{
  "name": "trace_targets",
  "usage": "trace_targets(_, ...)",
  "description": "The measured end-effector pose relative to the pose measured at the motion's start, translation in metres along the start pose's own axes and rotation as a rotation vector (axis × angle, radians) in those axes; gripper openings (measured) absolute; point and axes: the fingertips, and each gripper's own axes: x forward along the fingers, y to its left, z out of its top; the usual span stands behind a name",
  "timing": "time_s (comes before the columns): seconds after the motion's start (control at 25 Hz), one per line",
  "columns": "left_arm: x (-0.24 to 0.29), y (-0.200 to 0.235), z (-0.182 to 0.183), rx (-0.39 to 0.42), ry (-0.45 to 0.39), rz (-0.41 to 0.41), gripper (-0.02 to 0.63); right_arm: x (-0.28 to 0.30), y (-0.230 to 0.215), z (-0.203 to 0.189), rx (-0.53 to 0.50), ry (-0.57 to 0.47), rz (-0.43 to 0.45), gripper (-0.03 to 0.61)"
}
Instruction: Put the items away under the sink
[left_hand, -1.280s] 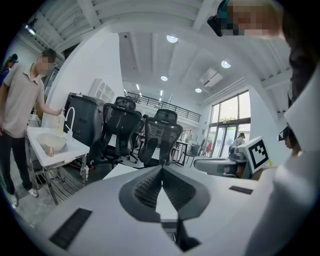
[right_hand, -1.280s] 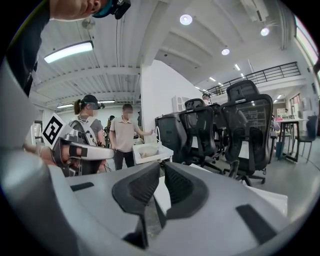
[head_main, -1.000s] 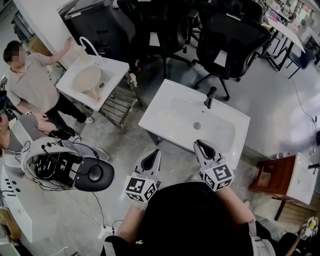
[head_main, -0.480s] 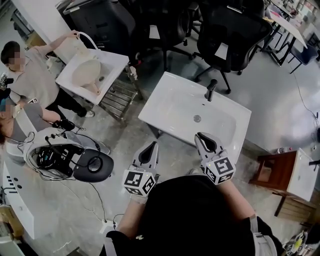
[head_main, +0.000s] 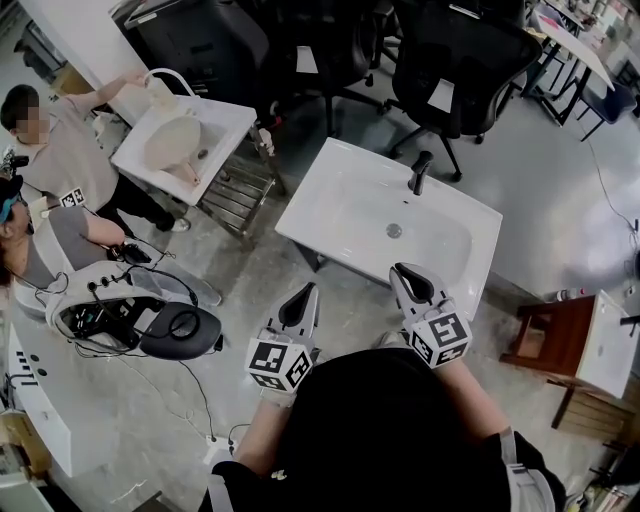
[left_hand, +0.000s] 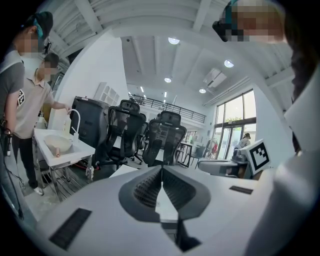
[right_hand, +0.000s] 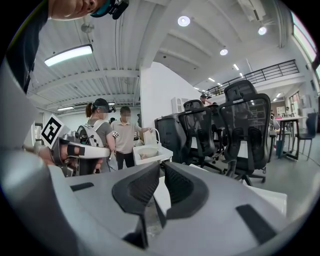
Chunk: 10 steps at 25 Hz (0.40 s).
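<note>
A white rectangular sink (head_main: 340, 205) with a black faucet (head_main: 420, 183) stands on the floor just ahead of me. My left gripper (head_main: 304, 292) hovers before the sink's near left edge. Its jaws are pressed together with nothing in them, and the left gripper view (left_hand: 161, 170) shows the same. My right gripper (head_main: 404, 273) hangs over the sink's near rim, jaws shut and empty, tips meeting in the right gripper view (right_hand: 161, 166). The space beneath the sink is hidden from all views.
A second white sink (head_main: 185, 150) on a metal rack (head_main: 238, 205) stands at the back left, with a person (head_main: 60, 150) reaching to its tap. Another person wearing gear (head_main: 120, 315) is at the left. Black office chairs (head_main: 455, 70) stand behind. A wooden stool (head_main: 545, 350) stands right.
Both grippers have stayed almost still, jaws shut. The person at the far sink has moved a hand along its tap, and the geared person has shifted slightly.
</note>
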Motion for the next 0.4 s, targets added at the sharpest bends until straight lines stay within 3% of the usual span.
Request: trace_targets(0.4, -0.0037, -0.0057, -0.0093, -0.006, 0.011, 0.006, 0.023, -0.0084, -0.0012, -0.0091, 0.014, 0.004, -0.004, 0.051)
